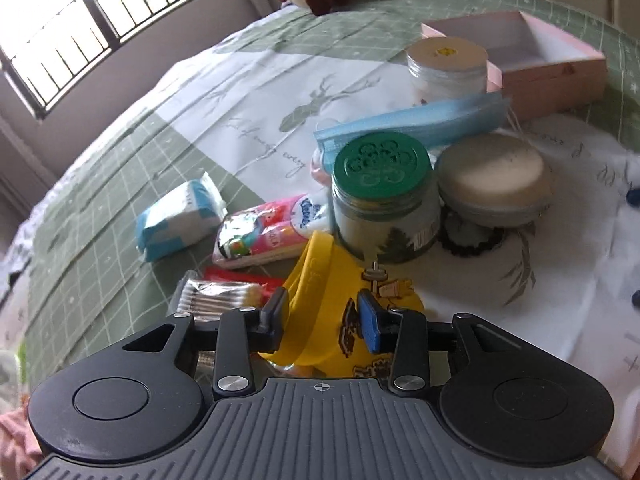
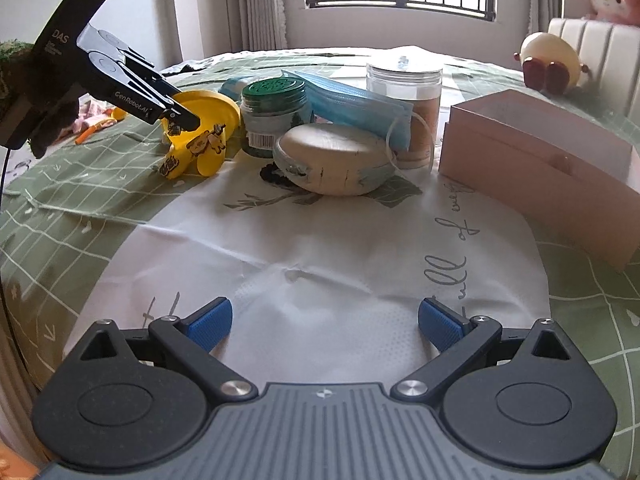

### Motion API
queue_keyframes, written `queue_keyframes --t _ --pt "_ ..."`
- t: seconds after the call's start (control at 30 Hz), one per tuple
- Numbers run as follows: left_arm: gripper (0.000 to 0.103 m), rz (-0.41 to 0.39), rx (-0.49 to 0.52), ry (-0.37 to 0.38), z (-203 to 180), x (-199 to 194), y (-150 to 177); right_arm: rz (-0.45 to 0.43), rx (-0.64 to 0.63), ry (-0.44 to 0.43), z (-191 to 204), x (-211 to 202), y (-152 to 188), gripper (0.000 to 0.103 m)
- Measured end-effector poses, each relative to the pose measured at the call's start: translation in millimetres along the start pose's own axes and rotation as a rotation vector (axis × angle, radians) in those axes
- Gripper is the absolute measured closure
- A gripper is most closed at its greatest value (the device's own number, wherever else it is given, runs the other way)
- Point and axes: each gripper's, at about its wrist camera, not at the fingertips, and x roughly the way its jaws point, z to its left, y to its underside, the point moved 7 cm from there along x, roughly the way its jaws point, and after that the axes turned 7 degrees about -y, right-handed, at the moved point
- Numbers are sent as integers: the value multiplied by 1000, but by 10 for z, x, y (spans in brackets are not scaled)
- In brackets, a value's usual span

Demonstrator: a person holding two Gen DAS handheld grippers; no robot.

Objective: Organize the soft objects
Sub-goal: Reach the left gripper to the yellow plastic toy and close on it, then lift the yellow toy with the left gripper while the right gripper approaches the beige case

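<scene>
My left gripper (image 1: 322, 320) is shut on a yellow soft item with cartoon prints (image 1: 332, 292), holding it just above the bed; the same item (image 2: 200, 136) and left gripper (image 2: 182, 118) show at the left of the right wrist view. My right gripper (image 2: 325, 322) is open and empty over the white part of the bedsheet. An open pink box (image 2: 540, 160) stands at the right; it also shows in the left wrist view (image 1: 552, 60). A blue face mask (image 1: 408, 124) lies across the jars.
A green-lidded jar (image 1: 382, 200), a round beige case (image 1: 494, 178), a clear jar (image 1: 448, 66), tissue packs (image 1: 180, 216) (image 1: 268, 228) and a cotton-swab pack (image 1: 216, 296) crowd the bed. A black scrunchie (image 1: 472, 240) lies under the case. Plush toys (image 2: 550, 60) sit by the headboard.
</scene>
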Motion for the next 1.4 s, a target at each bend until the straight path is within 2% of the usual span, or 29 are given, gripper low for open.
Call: queue_keyframes --t 0.13,0.2,0.27,0.33,0.37,0.53,0.67,0.93,1.0,1.17,1.23,1.27,1.4 --pt "64 -22 85 -71 -150 0 39 7 32 -21 -31 23 8 0" --pt "66 -33 98 -82 -202 28 39 16 38 -18 -33 39 6 0" --pt "70 -21 44 -55 -196 84 37 30 34 -12 -24 52 4 0" --pt "80 -6 -33 4 -164 116 33 37 35 -16 -25 52 -3 0" --pt "82 -4 -64 33 -154 108 36 35 39 -20 -28 46 0 0" --pt "92 -58 -188 120 -65 -108 14 16 22 -9 1 30 17 0" --pt "92 -105 -318 139 65 -312 61 12 20 5 29 17 0 0" --pt "93 -111 -385 152 31 -374 243 -4 48 14 11 -43 -24 1" --pt "93 -100 -366 173 -25 -359 256 -2 51 17 5 -16 -28 1" --pt "90 -81 -315 116 -111 -282 241 -1 16 42 55 28 -21 1" --pt "80 -97 -274 100 -139 -266 231 0 14 39 54 25 -17 1" --pt "80 -91 -264 83 -130 -237 238 0 14 37 49 27 -18 1" --pt "70 1 -258 60 -68 -104 367 -6 4 35 49 27 -8 1"
